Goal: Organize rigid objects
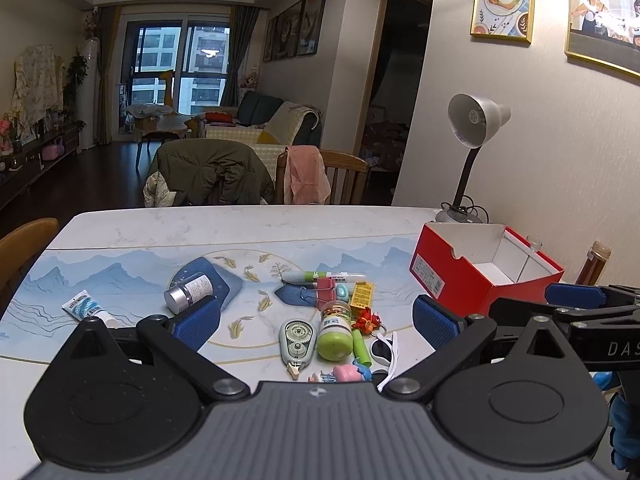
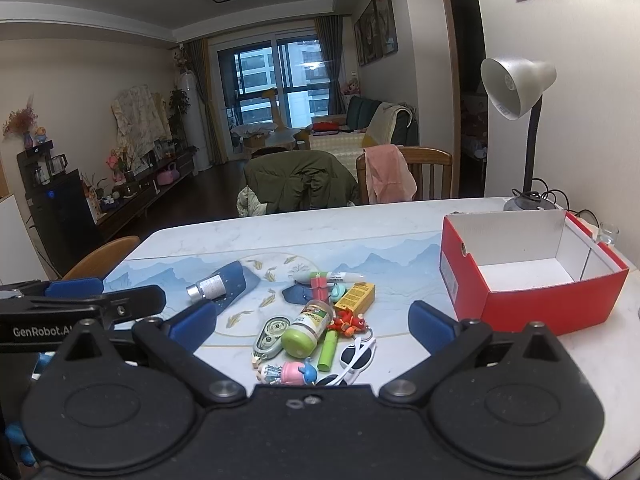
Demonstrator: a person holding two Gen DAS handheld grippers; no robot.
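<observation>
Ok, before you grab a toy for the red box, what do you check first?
1. Left tool open, holding nothing: ok.
2. Right tool open, holding nothing: ok.
3. Red box upright, open on top, white floor showing: ok.
4. Pile easy to grab from: not ok. The green-capped bottle, correction tape and sunglasses are packed together.
5. Silver-capped bottle lying apart from the pile: ok, an easy first pick.
6. Path to the box past the lamp: cannot tell.

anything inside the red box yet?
The red box shows only its bare white floor and inner walls; no objects visible in either view. The strip of floor right behind its near red wall is hidden, so something small and flat there can't be ruled out.
</observation>
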